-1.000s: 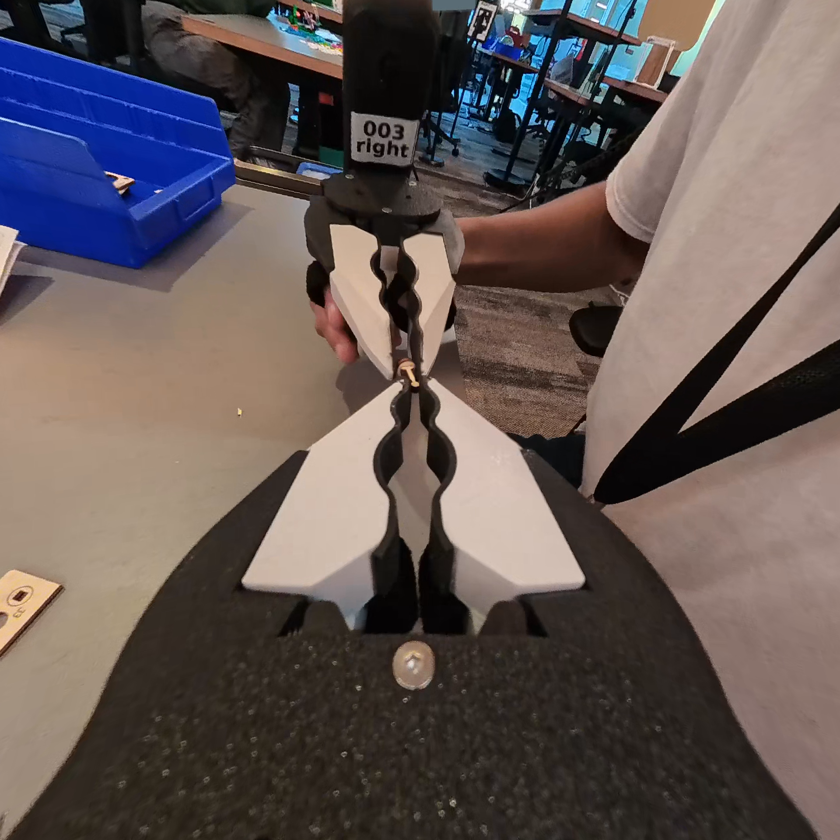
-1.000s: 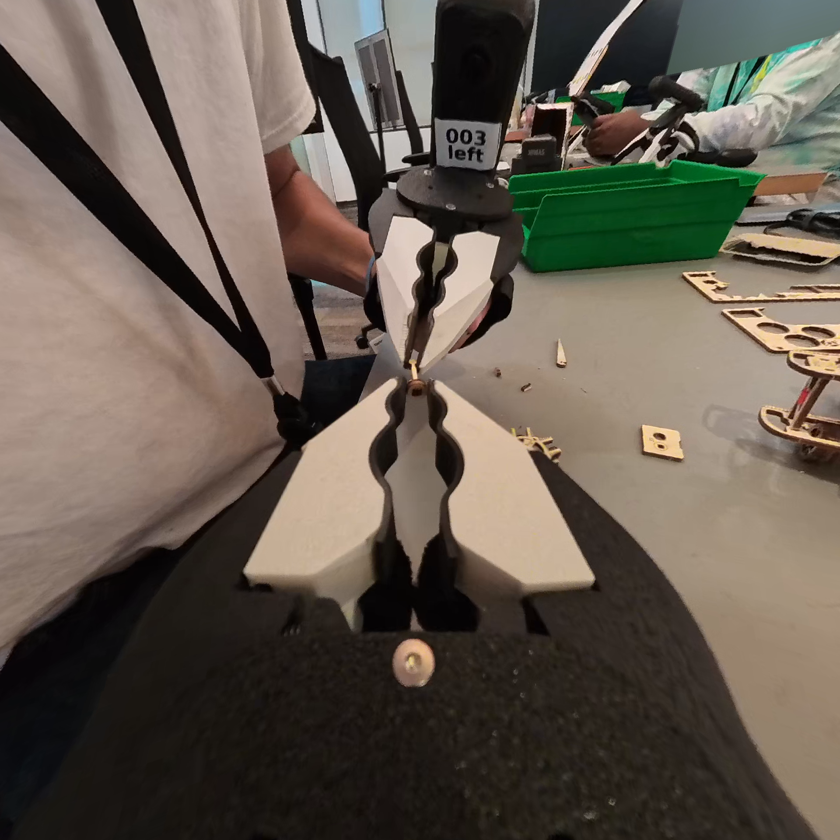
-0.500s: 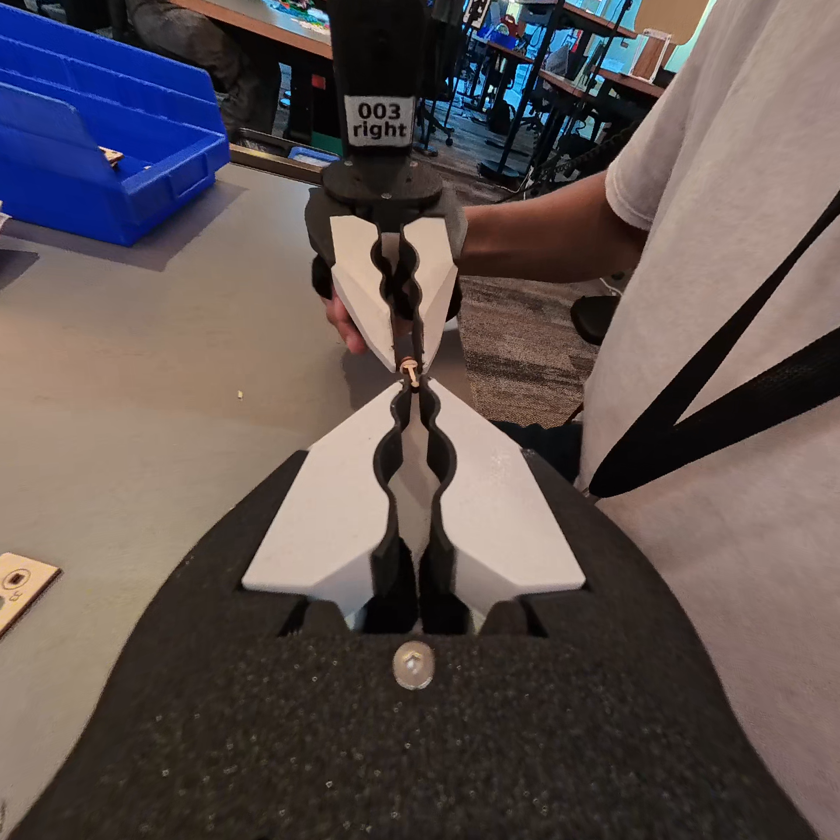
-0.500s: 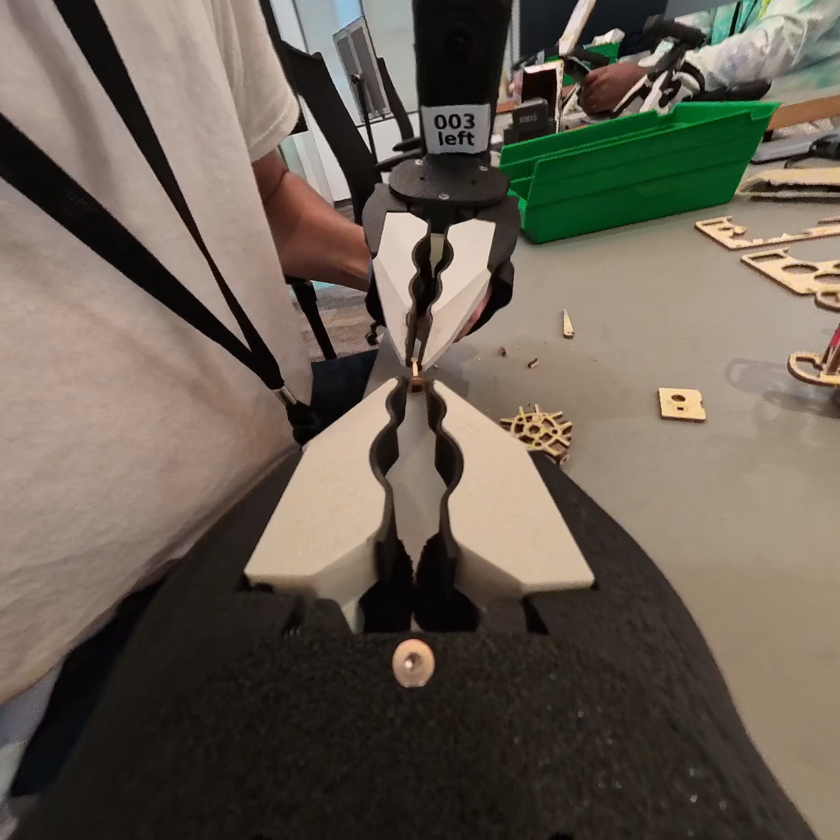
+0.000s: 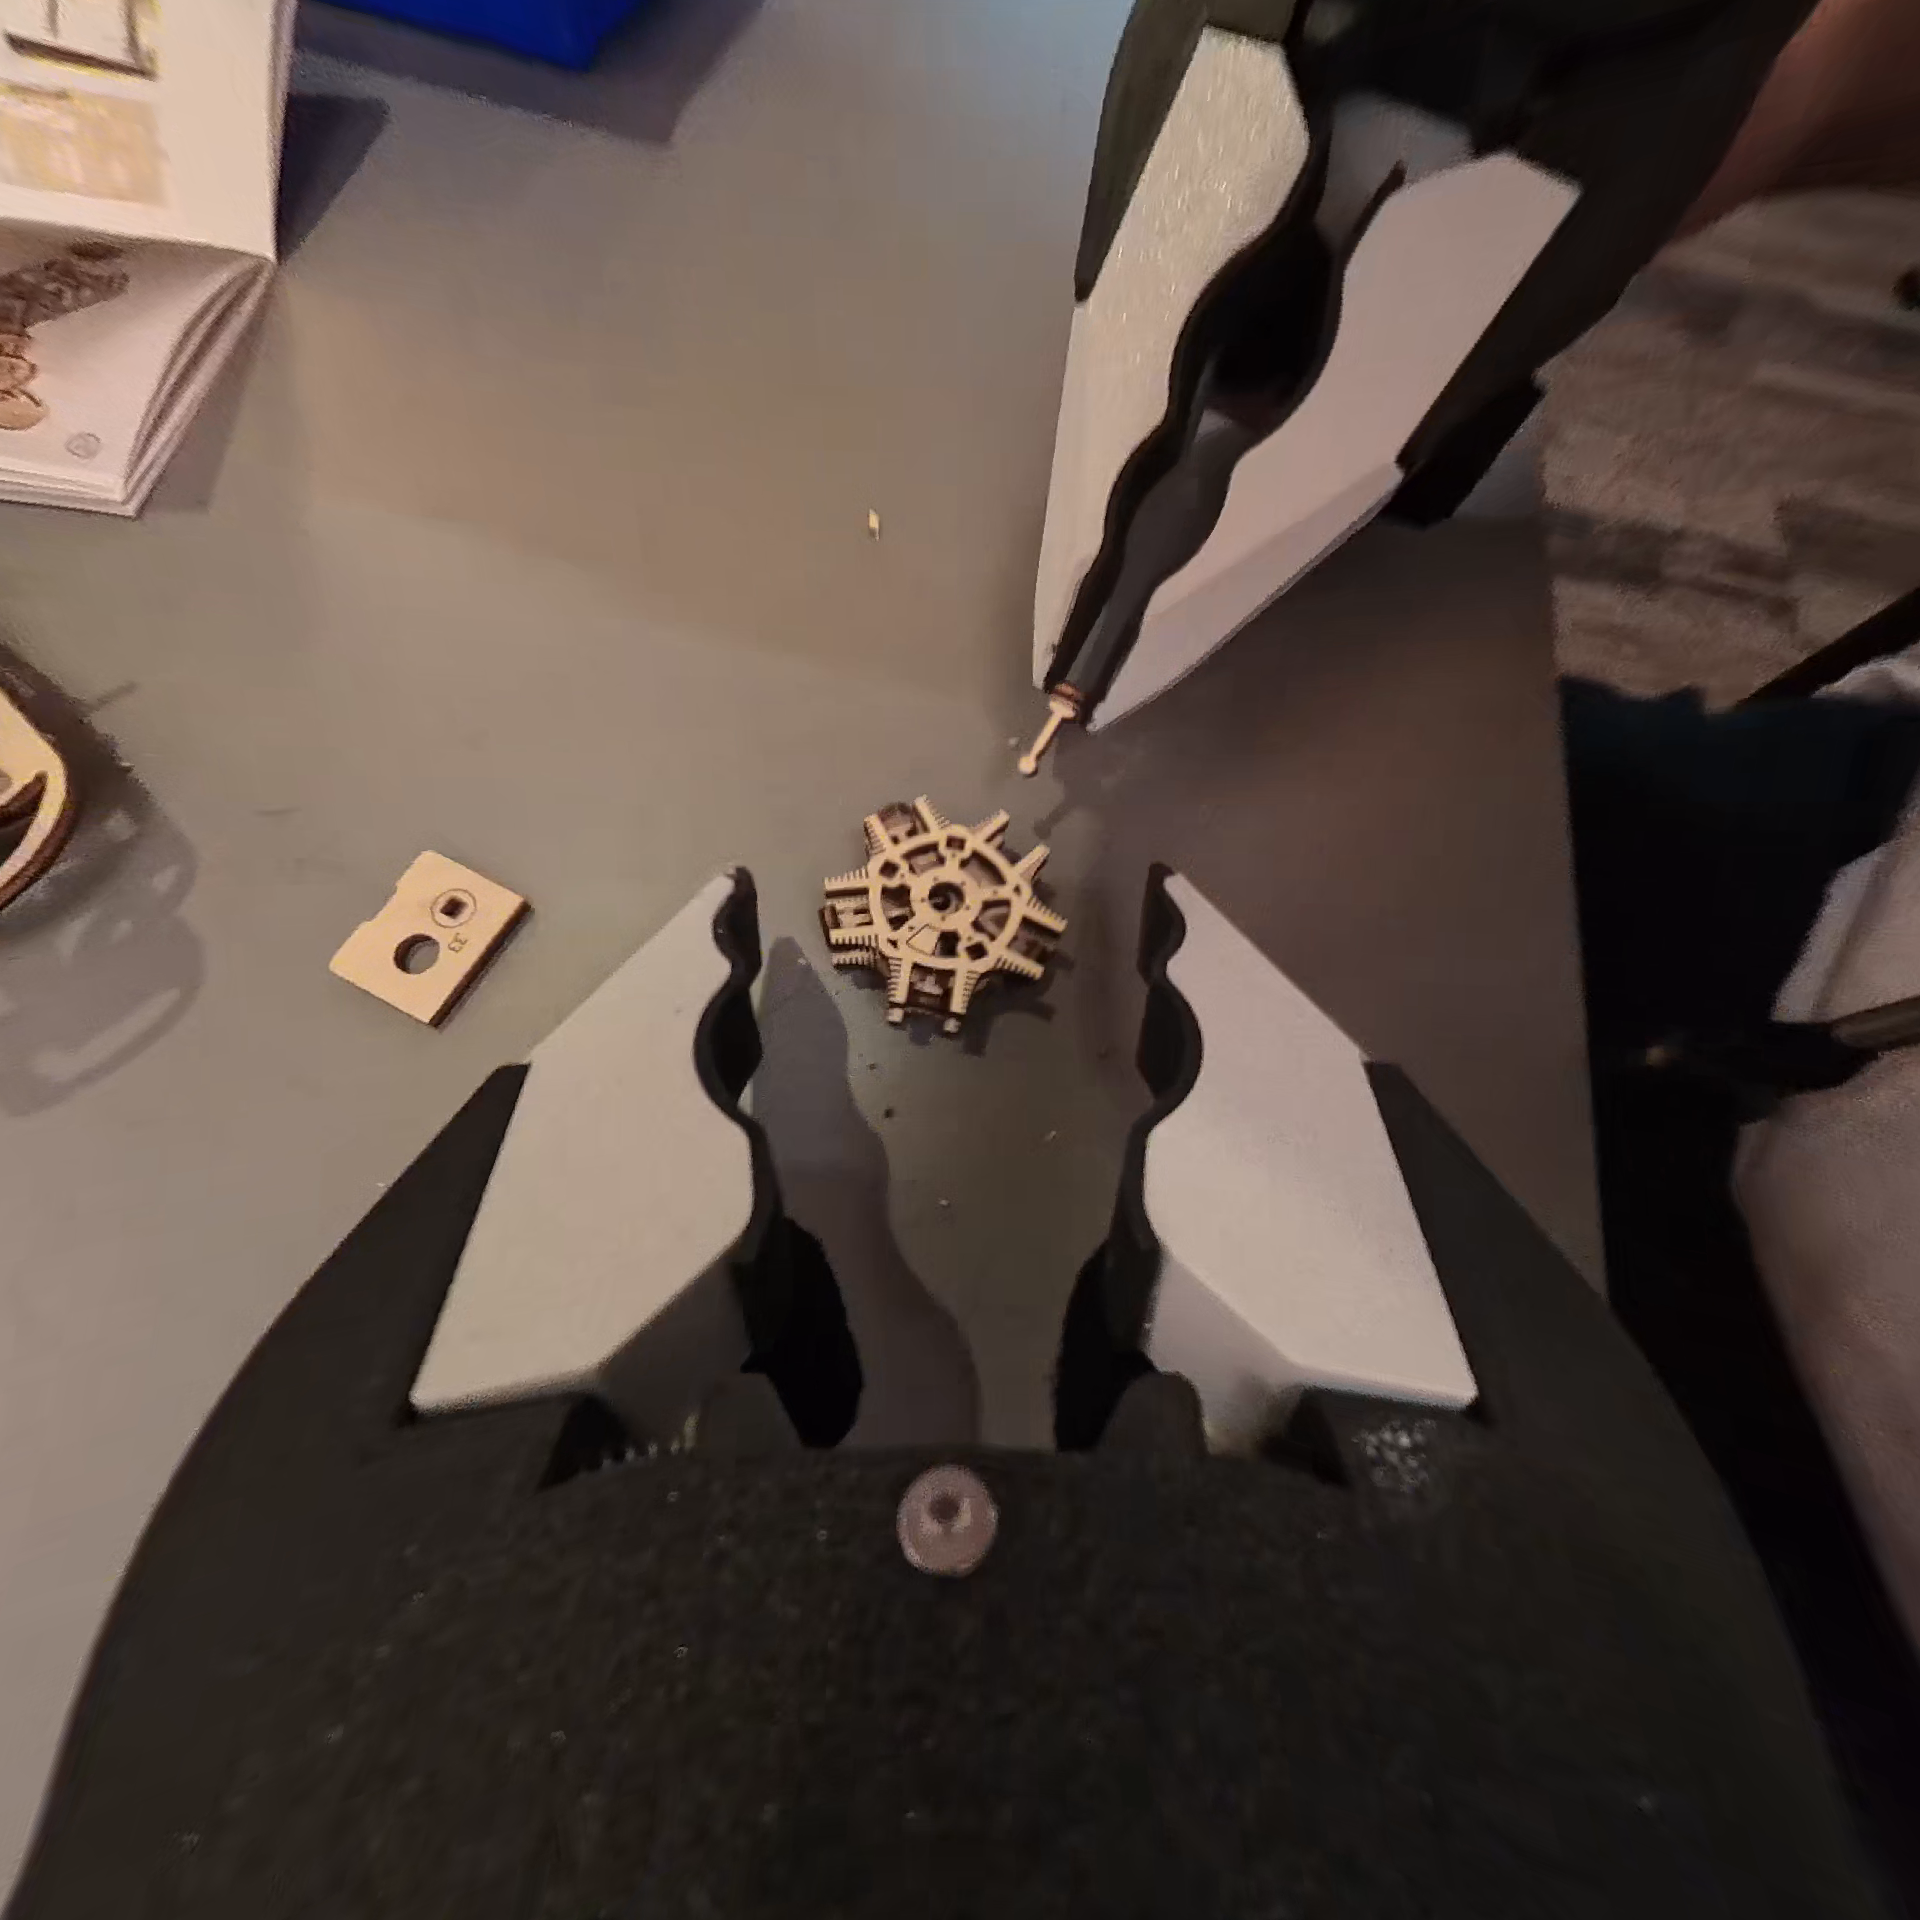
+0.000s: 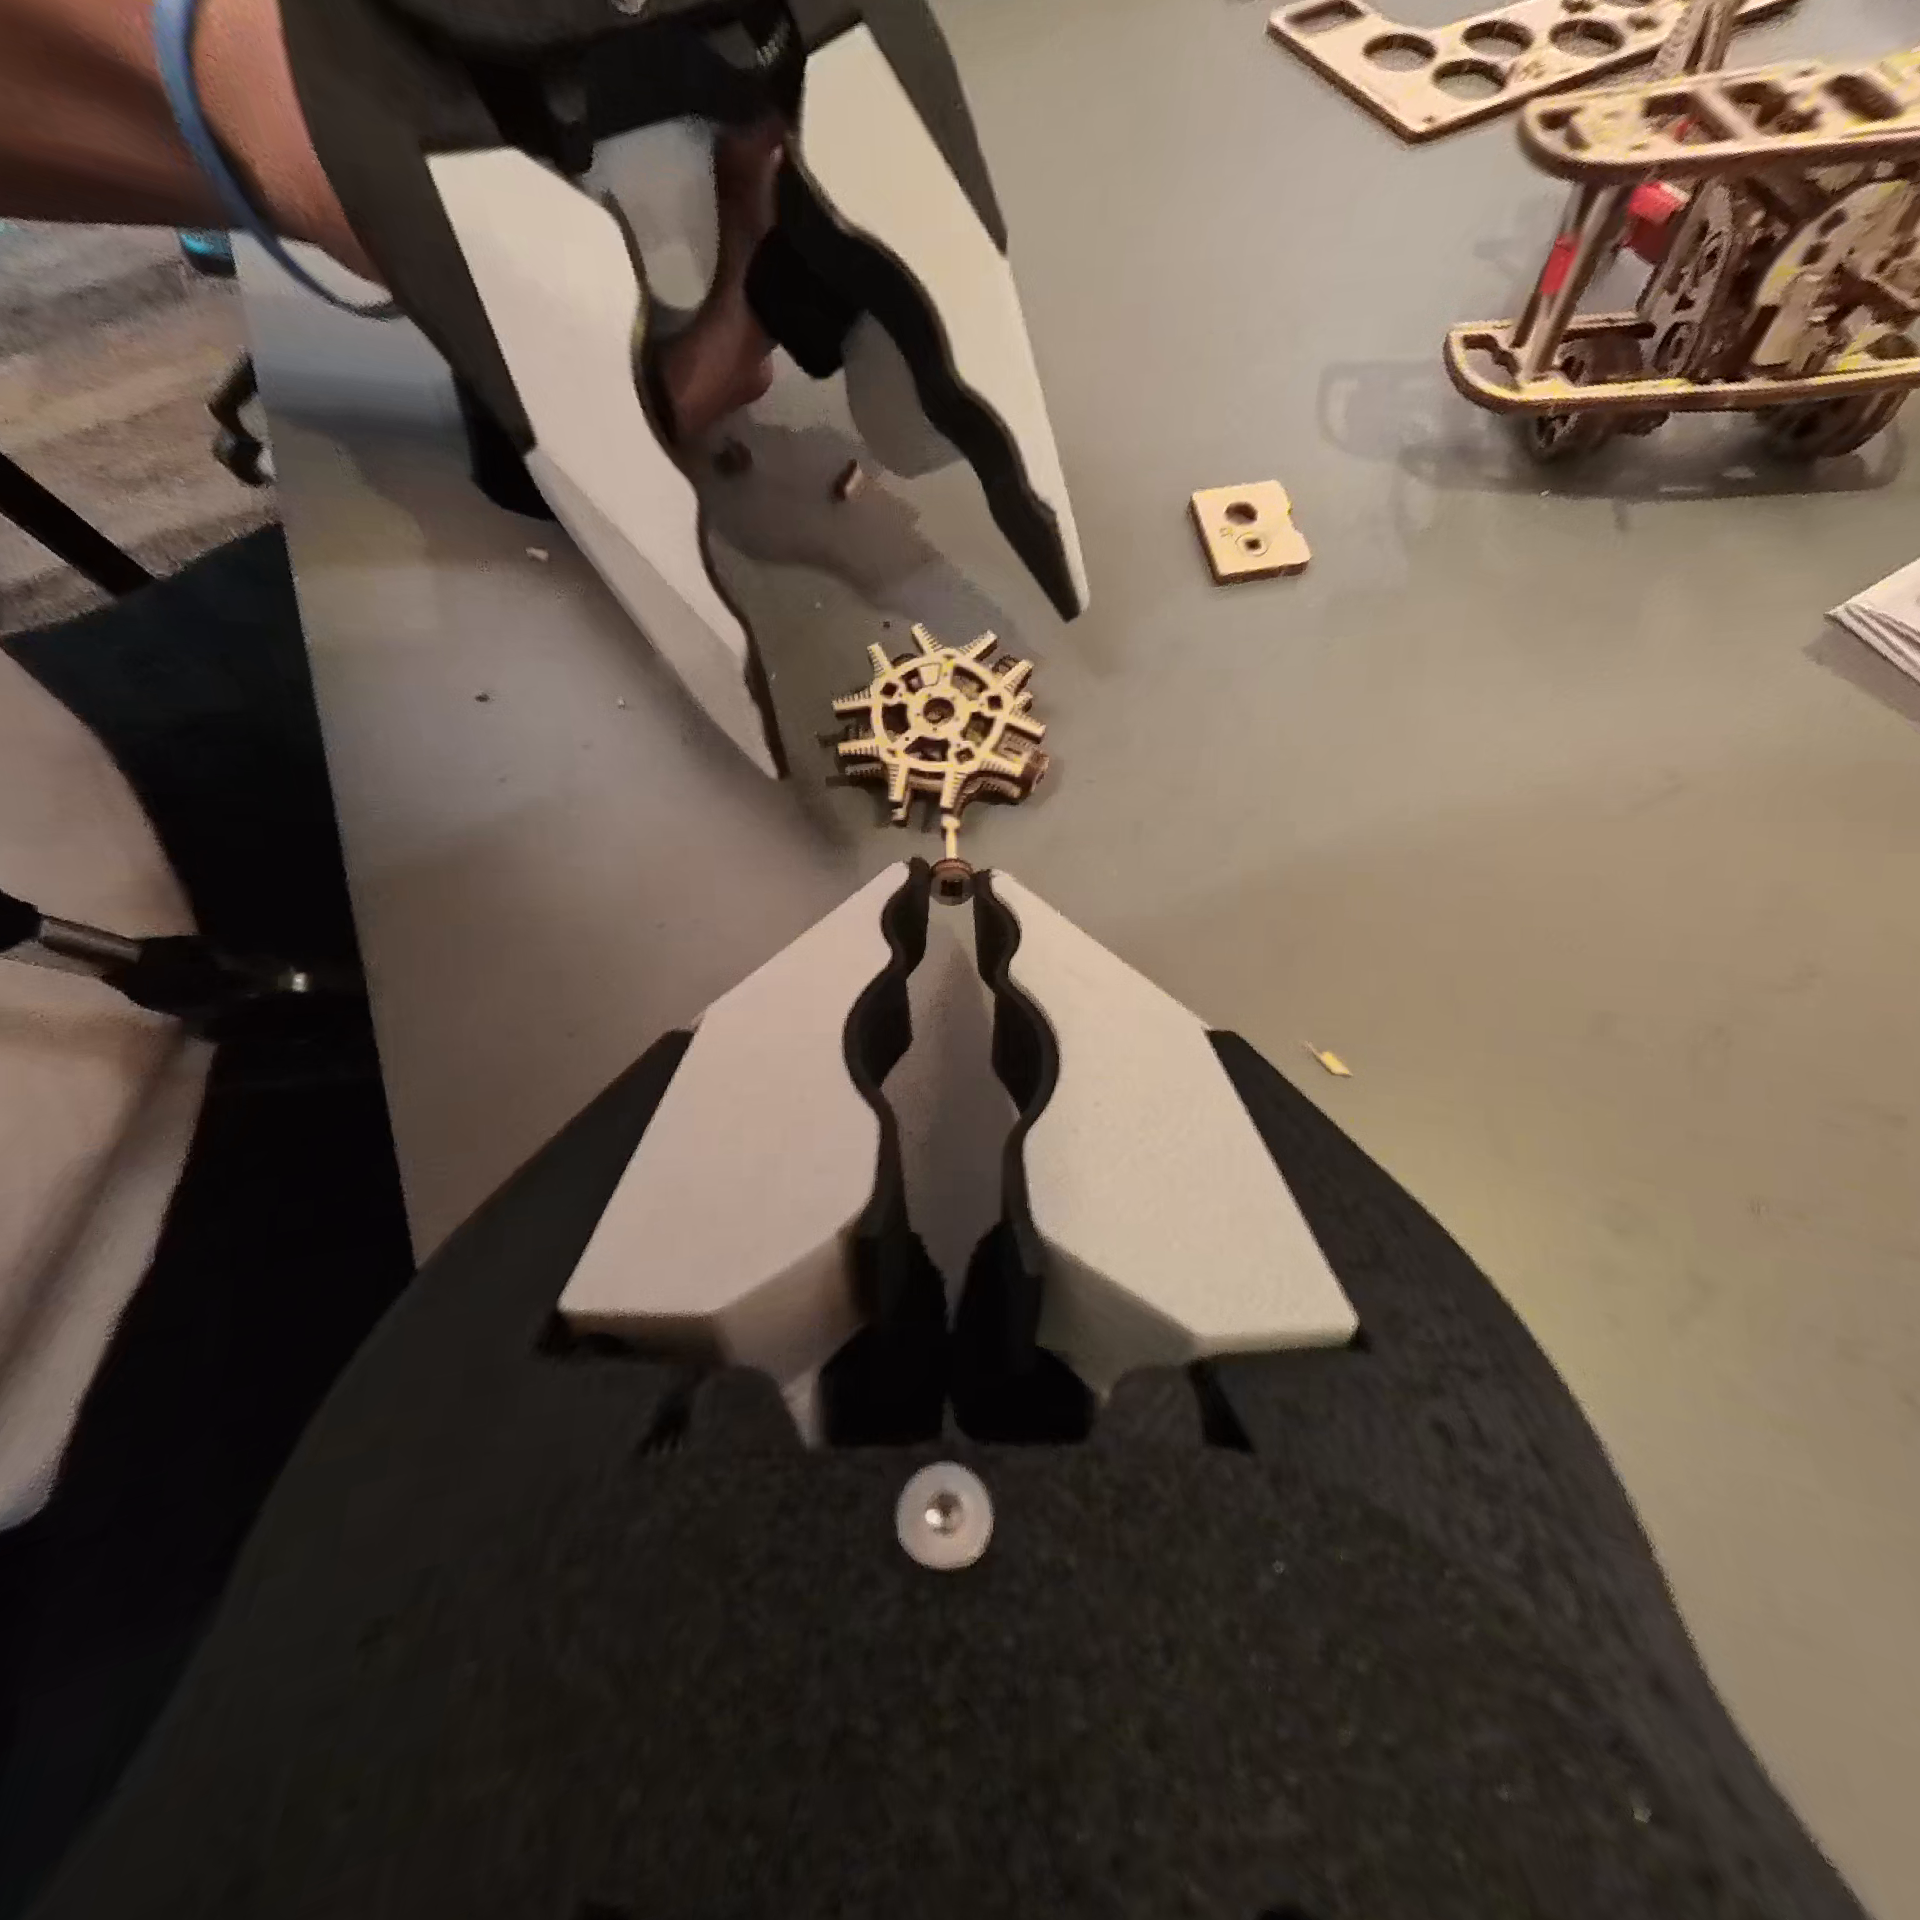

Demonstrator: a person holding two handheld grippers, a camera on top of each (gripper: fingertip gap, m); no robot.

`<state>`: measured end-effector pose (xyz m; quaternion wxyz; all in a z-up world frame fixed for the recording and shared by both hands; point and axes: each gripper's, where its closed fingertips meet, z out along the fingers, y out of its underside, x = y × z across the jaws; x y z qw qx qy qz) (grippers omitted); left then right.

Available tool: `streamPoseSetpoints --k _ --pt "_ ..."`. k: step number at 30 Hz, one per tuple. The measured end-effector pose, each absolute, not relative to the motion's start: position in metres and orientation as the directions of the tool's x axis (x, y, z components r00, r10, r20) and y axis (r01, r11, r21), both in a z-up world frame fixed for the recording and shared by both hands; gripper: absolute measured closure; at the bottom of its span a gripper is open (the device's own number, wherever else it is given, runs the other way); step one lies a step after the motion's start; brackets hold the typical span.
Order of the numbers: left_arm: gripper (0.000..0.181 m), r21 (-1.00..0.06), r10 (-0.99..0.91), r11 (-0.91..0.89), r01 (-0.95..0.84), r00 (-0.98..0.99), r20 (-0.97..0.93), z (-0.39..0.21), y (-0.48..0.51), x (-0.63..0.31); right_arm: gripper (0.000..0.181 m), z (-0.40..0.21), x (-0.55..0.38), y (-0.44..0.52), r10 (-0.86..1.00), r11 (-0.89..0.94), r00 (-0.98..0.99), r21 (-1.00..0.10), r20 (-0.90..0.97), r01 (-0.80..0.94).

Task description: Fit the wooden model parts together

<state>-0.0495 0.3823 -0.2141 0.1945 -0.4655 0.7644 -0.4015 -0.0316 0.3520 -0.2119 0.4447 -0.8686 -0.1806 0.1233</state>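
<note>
A round, spoked wooden gear-like part (image 5: 940,909) lies flat on the grey table (image 5: 582,499). My left gripper (image 5: 945,883) is open and empty, low over the table, with the part just ahead of and between its fingertips. My right gripper (image 6: 951,881) is shut on a small wooden pin (image 6: 951,844), which points at the rim of the gear-like part (image 6: 940,727). In the left wrist view the right gripper (image 5: 1070,698) comes in from the upper right, the pin (image 5: 1042,736) close to the part. The open left gripper (image 6: 920,686) shows in the right wrist view.
A small square wooden plate (image 5: 431,935) lies left of the part, also in the right wrist view (image 6: 1247,532). A booklet (image 5: 114,260) lies at far left. A partly built wooden model (image 6: 1704,260) and a punched sheet (image 6: 1455,62) are far right. The table edge and the person are close. There is about 5 cm between the tips of the two grippers. From the left gripper's tips to the small square wooden plate (image 5: 431,935) is close to 7 cm. Look for it in the right wrist view (image 6: 1247,524) too.
Both grippers held the pin tip to tip in the air. Now both are down at the table; the left has let go and opened around the gear-like part, the right keeps the pin.
</note>
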Motion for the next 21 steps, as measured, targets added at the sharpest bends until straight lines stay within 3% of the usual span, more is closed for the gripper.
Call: streamPoseSetpoints --k 11,21 --pt "0.127 -0.736 -0.828 0.344 -0.584 -0.558 0.055 -0.232 0.381 -0.047 0.174 -0.222 -0.041 0.358 0.396 -0.567 0.918 -0.792 -0.023 0.225" --pt "0.133 -0.738 -0.852 0.296 -0.606 -0.517 0.083 -0.231 0.383 -0.046 0.174 -0.218 -0.041 0.366 0.230 -0.596 0.964 -0.802 -0.131 0.033"
